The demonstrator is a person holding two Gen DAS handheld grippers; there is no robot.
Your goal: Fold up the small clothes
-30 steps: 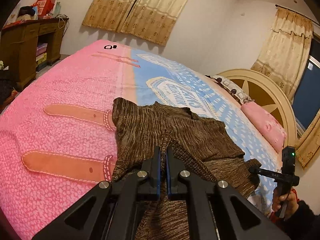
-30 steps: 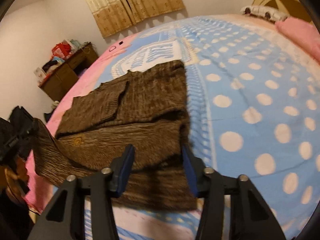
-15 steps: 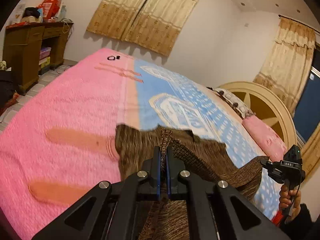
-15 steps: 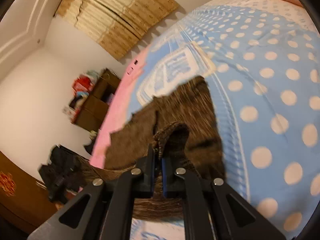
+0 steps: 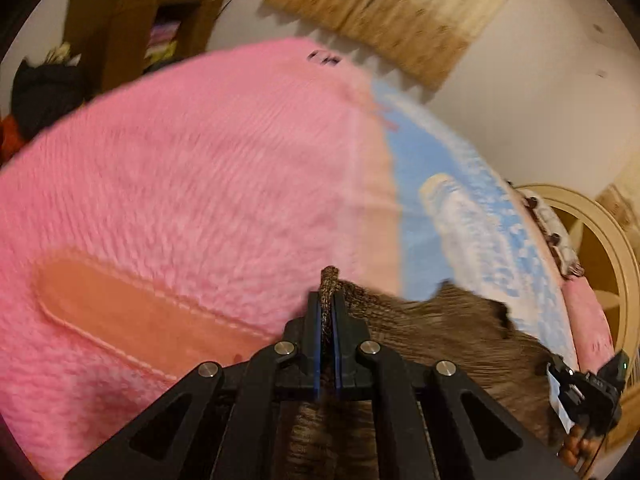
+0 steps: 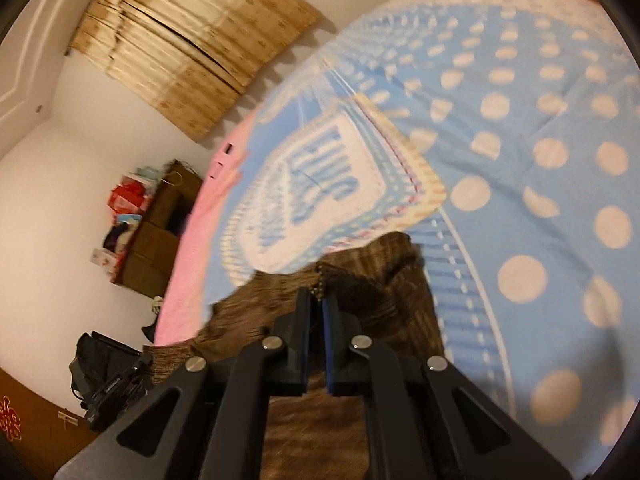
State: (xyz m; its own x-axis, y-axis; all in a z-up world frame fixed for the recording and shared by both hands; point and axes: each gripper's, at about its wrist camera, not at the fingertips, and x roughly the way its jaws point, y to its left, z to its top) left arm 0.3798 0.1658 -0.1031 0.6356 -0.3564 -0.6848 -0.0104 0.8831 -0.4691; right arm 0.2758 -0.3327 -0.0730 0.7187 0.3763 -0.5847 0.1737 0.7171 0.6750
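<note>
Both tongs reach forward, raised above the bed. The left tongs are pressed together on a bunched edge of the brown knit garment, and the right tongs likewise pinch its edge with only a sliver of gap. The ribbed, mottled knit hangs between them over the fuzzy pink and blue polka-dot bedspread.

Both views are smeared by motion blur, so the lettering on the bedspread cannot be read. The brown knitted garment is cut off by the lower edge and partly hidden behind the gripper frames.
</note>
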